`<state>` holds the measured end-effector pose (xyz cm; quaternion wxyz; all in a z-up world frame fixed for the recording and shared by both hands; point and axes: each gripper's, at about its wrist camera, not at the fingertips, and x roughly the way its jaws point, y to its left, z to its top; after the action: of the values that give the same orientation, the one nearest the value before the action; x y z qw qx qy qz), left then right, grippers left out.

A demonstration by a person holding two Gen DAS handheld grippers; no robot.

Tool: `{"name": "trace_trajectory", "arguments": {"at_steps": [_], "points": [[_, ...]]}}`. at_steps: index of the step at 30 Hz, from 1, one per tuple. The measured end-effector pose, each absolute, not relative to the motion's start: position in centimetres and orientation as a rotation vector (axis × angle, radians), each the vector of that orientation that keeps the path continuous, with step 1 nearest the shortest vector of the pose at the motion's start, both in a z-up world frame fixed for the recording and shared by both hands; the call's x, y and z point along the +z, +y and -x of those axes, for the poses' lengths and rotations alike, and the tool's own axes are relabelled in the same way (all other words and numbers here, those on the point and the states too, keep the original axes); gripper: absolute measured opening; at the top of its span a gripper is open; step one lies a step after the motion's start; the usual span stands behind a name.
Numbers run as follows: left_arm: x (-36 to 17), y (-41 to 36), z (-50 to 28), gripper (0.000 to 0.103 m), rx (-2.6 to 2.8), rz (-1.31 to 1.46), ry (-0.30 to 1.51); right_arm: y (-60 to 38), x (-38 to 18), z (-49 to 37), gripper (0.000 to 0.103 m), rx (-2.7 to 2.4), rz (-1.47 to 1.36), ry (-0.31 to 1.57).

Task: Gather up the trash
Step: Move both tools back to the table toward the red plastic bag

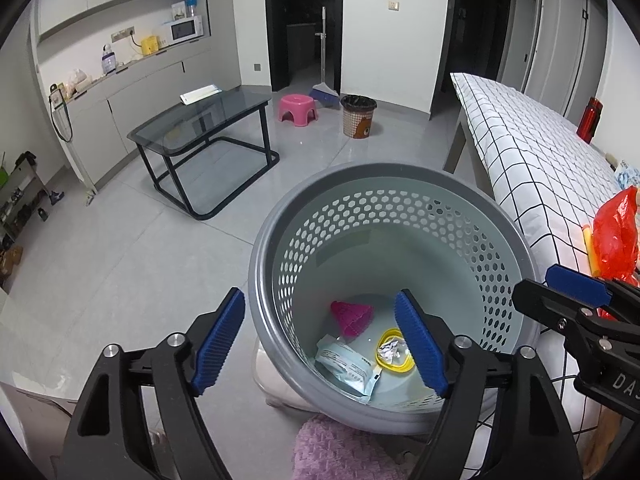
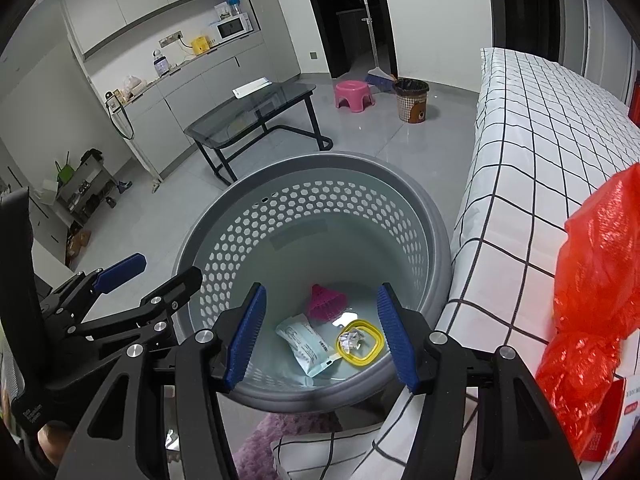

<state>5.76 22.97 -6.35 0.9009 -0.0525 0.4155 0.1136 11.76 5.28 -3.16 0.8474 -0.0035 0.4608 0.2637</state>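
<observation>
A glass table [image 1: 204, 120] stands on the grey floor [image 1: 120, 248] with a paper [image 1: 200, 94] at its far edge. Beyond it sit a pink stool [image 1: 298, 107], a broom [image 1: 324, 92] and a patterned bin [image 1: 358, 116]. A microwave [image 1: 184, 29] rests on the counter [image 1: 132, 66] along the left wall.

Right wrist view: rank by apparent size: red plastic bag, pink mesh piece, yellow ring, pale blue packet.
1. red plastic bag, though it sits nearest the camera, which inflates it
2. pale blue packet
3. yellow ring
4. pink mesh piece, close to the ring; that order is unsure
</observation>
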Motion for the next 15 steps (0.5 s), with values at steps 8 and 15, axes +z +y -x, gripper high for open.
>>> {"name": "trace_trajectory", "arguments": {"at_steps": [8,15], "points": [[-5.5,21.7,-5.4,0.082,0.219,0.099,0.843,3.3,-1.9,-9.9,0.060,0.532,-0.018,0.942],[-4.5,19.6,-5.4,0.084,0.156,0.091,0.828,-0.3,0.0,-7.6,0.063,0.479,-0.035,0.894]]}}
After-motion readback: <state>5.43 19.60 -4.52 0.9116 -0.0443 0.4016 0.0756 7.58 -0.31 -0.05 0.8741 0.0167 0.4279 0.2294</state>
